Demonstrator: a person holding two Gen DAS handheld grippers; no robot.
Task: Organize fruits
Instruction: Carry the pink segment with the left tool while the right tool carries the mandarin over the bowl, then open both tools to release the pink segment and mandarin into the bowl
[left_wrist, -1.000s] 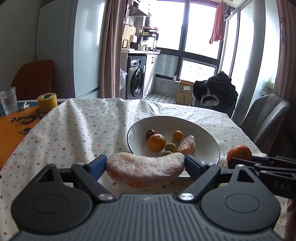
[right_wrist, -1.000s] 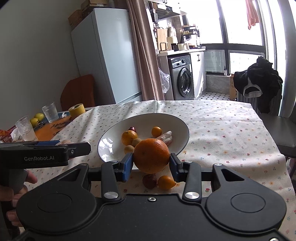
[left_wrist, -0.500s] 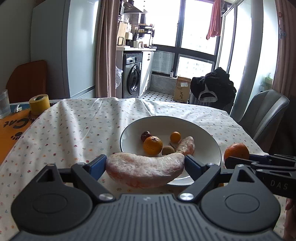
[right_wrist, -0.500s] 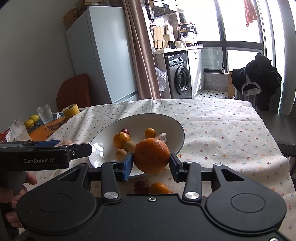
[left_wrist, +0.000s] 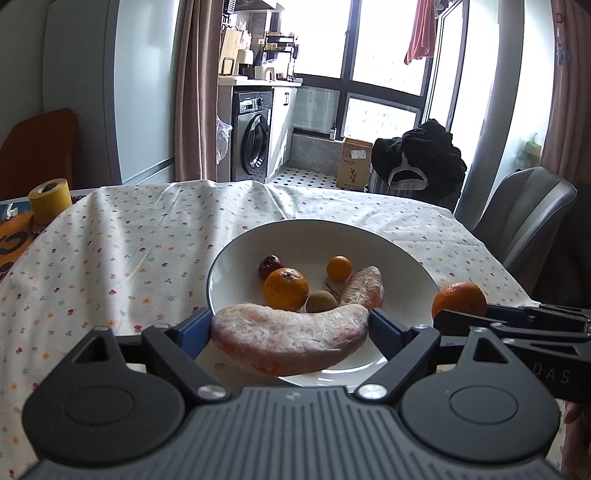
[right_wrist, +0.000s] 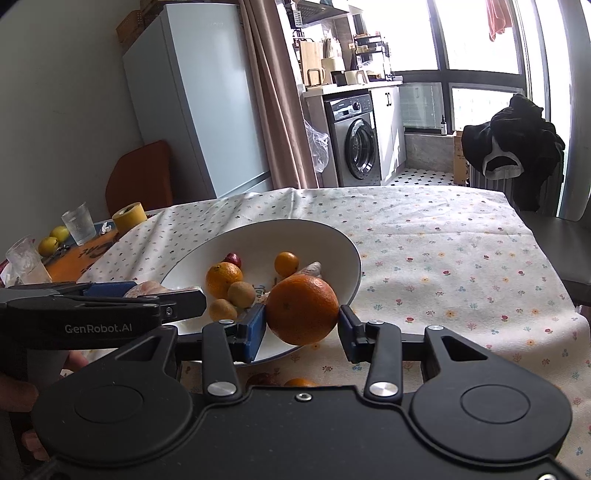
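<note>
Low in the left wrist frame, the left gripper (left_wrist: 290, 334) pinches a peeled pomelo segment (left_wrist: 288, 341) end to end between its blue pads, held over the near rim of a white bowl (left_wrist: 406, 254). Inside the bowl, at frame centre, lie a mandarin (left_wrist: 285, 289), a dark red fruit (left_wrist: 269, 266), a small kumquat (left_wrist: 338, 268), a brown longan (left_wrist: 321, 301) and a second pomelo piece (left_wrist: 365, 286). At the right edge, the right gripper reaches in holding an orange (left_wrist: 459, 298). The bowl sits on a counter (left_wrist: 110, 251) under a flowered cloth, with a yellow tape roll (left_wrist: 50, 199) at the left.

Across the right wrist frame's centre, the right gripper (right_wrist: 301, 328) clamps the orange (right_wrist: 302, 309) between its pads, at the bowl's (right_wrist: 332, 236) near right edge. The left gripper (right_wrist: 147, 295) enters from the left over the bowl's near left side. Two more fruits on the cloth peek out just above the gripper body at lower centre, half hidden.
</note>
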